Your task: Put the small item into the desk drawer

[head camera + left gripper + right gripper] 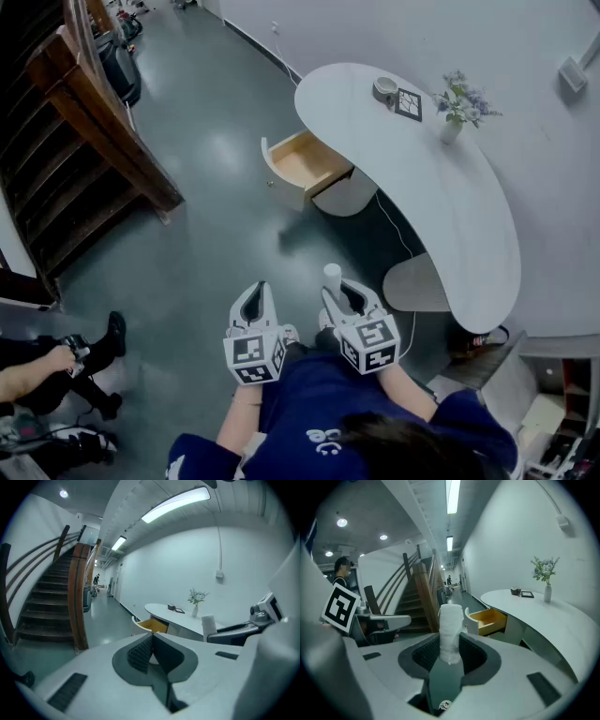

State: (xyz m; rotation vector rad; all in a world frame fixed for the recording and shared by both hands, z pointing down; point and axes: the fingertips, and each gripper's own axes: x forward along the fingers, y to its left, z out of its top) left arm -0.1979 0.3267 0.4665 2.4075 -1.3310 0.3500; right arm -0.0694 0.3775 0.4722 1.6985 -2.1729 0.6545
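My right gripper (451,651) is shut on a small white roll (450,632) that stands upright between its pads; from the head view the roll (332,277) sticks out ahead of that gripper (339,298). My left gripper (150,651) is shut with nothing in it and hangs beside the right one (255,302). The desk drawer (302,161) is pulled out, its wooden inside showing, at the near end of the curved white desk (412,178). The drawer (489,620) lies well ahead of both grippers.
A wooden staircase (89,131) rises on the left. On the desk stand a vase of flowers (457,106), a small picture frame (408,103) and a cup (384,89). A cable (394,225) runs under the desk. A person's feet (103,352) show at lower left.
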